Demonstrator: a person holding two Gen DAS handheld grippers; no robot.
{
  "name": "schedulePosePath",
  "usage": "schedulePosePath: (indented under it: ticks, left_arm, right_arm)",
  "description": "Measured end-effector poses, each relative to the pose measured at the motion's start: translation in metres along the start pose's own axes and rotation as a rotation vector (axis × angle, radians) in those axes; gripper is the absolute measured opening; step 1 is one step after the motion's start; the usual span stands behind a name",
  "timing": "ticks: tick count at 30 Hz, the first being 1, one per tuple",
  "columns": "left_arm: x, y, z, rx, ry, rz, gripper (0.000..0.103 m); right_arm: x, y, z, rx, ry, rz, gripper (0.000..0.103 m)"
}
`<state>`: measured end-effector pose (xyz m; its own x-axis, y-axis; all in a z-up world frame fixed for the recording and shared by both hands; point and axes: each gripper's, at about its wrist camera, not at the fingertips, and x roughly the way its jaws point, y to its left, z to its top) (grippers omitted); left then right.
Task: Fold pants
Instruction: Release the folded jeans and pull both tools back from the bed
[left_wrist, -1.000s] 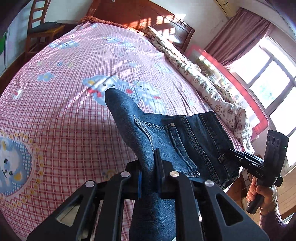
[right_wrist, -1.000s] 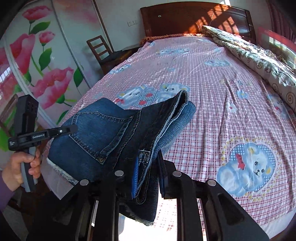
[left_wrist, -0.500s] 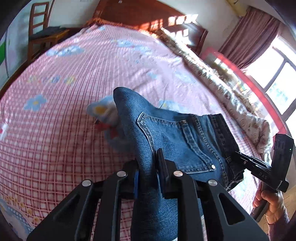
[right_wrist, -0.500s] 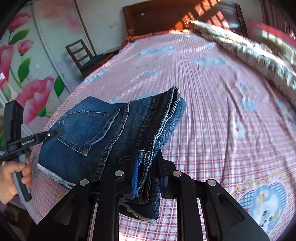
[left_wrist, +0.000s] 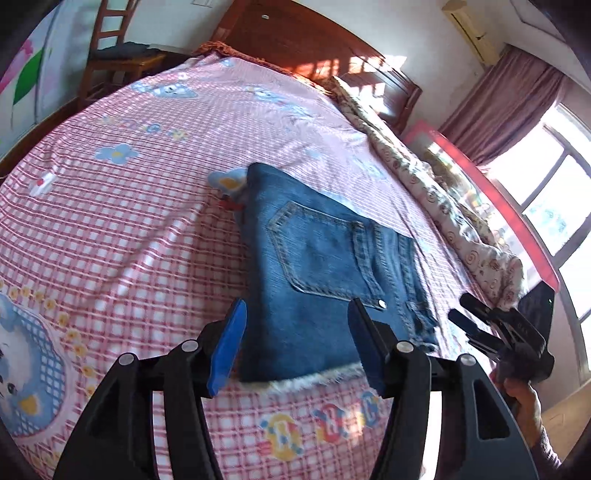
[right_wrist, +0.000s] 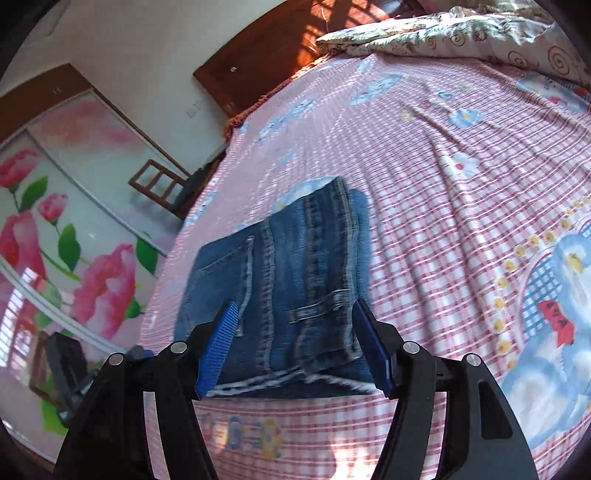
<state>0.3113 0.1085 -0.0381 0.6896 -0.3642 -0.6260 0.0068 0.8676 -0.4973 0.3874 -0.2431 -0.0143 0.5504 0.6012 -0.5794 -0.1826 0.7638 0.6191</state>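
A bed in a pink checked sheet with cartoon bears is filling both views, a swirl-patterned quilt bunching along its window side. The folded blue jeans are lying flat on the sheet near the bed's foot edge (1 back pocket facing up). The left gripper and right gripper are each hovering at the jeans' near edge, jaws spreading wide apart, gripping nothing.
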Motion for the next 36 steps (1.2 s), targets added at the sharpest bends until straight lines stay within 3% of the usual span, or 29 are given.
schedulePosePath:
  ticks: [3,5,7,9,12,13,14,15,17,19,26,33,36]
  left_arm:
    - [0.016,-0.015,-0.017,0.022,0.064,-0.018,0.059]
    - [0.033,-0.012,-0.023,0.008,0.107,0.008,0.059]
    - [0.043,-0.004,-0.024,-0.034,0.109,-0.010,0.059]
    - [0.044,-0.001,-0.022,-0.062,0.112,-0.019,0.059]
    - [0.039,-0.008,-0.018,-0.053,0.117,-0.001,0.060]
    - [0.035,-0.011,-0.018,-0.046,0.109,0.008,0.063]
    - [0.031,-0.013,-0.020,-0.040,0.103,0.012,0.074]
    - [0.025,-0.015,-0.024,-0.032,0.098,0.036,0.085]
    - [0.014,-0.020,-0.037,-0.003,0.078,0.123,0.093]
    - [0.003,-0.021,-0.051,0.006,0.075,0.125,0.093]
    - [-0.037,-0.019,-0.093,-0.012,0.035,0.253,0.097]
    - [-0.067,-0.052,-0.130,0.114,0.004,0.434,0.101]
    - [-0.077,-0.069,-0.141,0.154,0.008,0.464,0.101]
  right_arm:
    - [0.016,0.008,-0.008,0.024,0.043,0.034,0.064]
    - [0.036,-0.006,-0.015,0.077,0.111,-0.019,0.064]
    - [0.038,-0.017,-0.018,0.113,0.095,0.030,0.064]
    - [0.034,-0.009,-0.015,0.103,0.125,0.008,0.064]
    - [0.014,-0.001,-0.017,0.134,0.134,-0.018,0.075]
    - [0.003,-0.002,-0.021,0.146,0.119,-0.011,0.083]
    - [-0.006,-0.003,-0.028,0.151,0.118,-0.030,0.085]
    - [-0.013,-0.005,-0.035,0.151,0.126,-0.053,0.085]
    - [-0.026,-0.011,-0.054,0.149,0.144,-0.040,0.085]
    - [-0.035,-0.020,-0.075,0.159,0.175,-0.050,0.085]
    - [-0.067,-0.029,-0.132,0.170,0.210,-0.028,0.085]
    - [-0.088,-0.019,-0.167,0.125,0.242,-0.073,0.085]
    - [-0.092,-0.008,-0.179,0.080,0.259,-0.108,0.085]
